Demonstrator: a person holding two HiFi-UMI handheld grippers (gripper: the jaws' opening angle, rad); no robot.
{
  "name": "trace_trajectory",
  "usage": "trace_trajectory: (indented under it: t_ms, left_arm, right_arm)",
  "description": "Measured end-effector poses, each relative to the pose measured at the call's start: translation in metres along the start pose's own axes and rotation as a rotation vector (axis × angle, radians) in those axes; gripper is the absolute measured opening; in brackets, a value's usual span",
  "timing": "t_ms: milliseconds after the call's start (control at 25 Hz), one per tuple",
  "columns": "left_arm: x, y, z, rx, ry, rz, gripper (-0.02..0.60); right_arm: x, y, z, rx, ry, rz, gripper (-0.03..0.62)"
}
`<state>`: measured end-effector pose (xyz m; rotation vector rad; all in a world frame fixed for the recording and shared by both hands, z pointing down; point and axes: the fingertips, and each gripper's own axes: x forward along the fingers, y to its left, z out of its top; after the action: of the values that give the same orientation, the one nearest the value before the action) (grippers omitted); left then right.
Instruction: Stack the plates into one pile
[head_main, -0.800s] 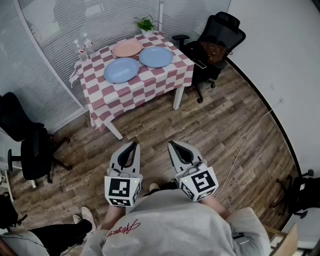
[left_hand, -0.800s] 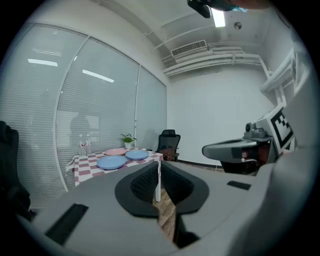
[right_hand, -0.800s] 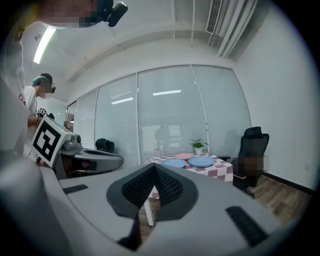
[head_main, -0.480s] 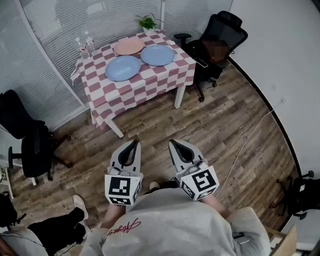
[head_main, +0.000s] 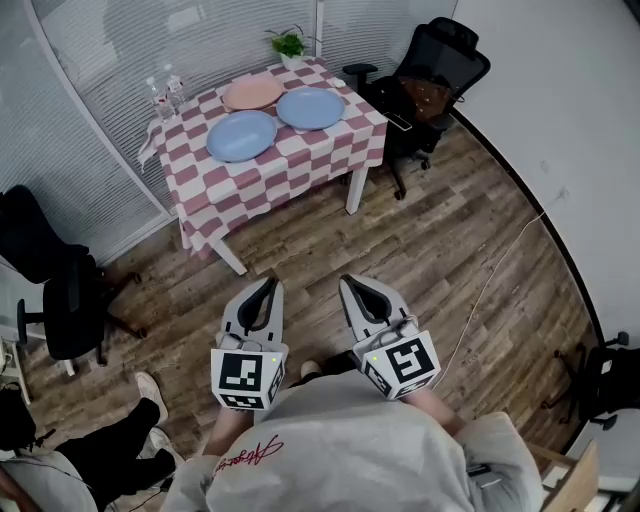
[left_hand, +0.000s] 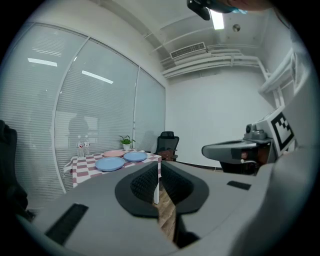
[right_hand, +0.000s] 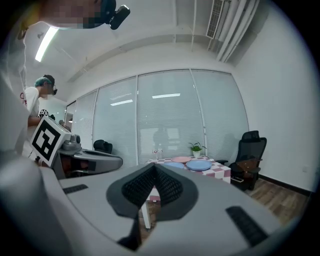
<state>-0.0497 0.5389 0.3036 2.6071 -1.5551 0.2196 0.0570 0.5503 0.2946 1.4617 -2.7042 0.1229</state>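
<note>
Both pairs of jaws are closed with nothing between them. In the left gripper view the left gripper (left_hand: 158, 175) has its black ribbed pads (left_hand: 142, 182) meeting at the tips. The right gripper view shows the same for the right gripper (right_hand: 152, 172).

From the head view, the two grippers are held low and side by side, just in front of the person's body. They hang above the wooden floor (head_main: 430, 250) and point toward the table (head_main: 270, 175), well apart from it.

The table carries a red and white checked cloth, and on it lie three plates, each flat on the cloth and none stacked on another. A blue plate (head_main: 241, 135) sits toward the near left side. A second blue plate (head_main: 310, 108) lies just beside it on the right. A pink plate (head_main: 253, 94) lies behind them, near the far edge.

A small potted plant (head_main: 289, 45) stands at the far corner of the table, and two clear bottles (head_main: 165, 92) stand at its left end. A black office chair (head_main: 432, 75) stands to the right of the table. A thin cable (head_main: 490, 285) runs across the floor on the right. Another person's leg and shoe (head_main: 150, 386) show at the lower left.
</note>
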Motion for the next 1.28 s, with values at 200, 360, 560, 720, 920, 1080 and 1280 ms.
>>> trace_trajectory:
  t_ms: [200, 360, 560, 720, 920, 1080, 1280]
  left_arm:
    - [-0.002, -0.001, -0.001, -0.008, -0.001, -0.007, 0.031]
    - [-0.001, 0.004, -0.001, -0.013, -0.002, 0.000, 0.031]
    - [0.006, 0.011, -0.001, -0.010, -0.002, 0.004, 0.031]
    - [0.017, 0.026, 0.002, -0.005, -0.006, 0.027, 0.031]
    - [0.037, 0.045, 0.011, -0.009, -0.017, 0.044, 0.031]
    - [0.059, 0.063, 0.014, -0.012, -0.017, 0.062, 0.031]
    - [0.092, 0.086, 0.021, -0.024, -0.016, 0.081, 0.031]
  right_arm:
    - [-0.005, 0.005, 0.002, 0.001, -0.004, -0.007, 0.009]
    - [0.000, 0.002, -0.001, 0.013, -0.001, -0.011, 0.009]
    - [0.013, 0.001, 0.001, 0.017, -0.007, 0.015, 0.011]
    - [0.032, 0.001, 0.006, 0.016, -0.019, 0.050, 0.011]
    - [0.060, -0.012, 0.013, 0.011, -0.015, 0.064, 0.011]
    - [0.088, -0.025, 0.015, 0.012, -0.012, 0.078, 0.010]
    - [0.126, -0.044, 0.020, 0.010, -0.006, 0.095, 0.011]
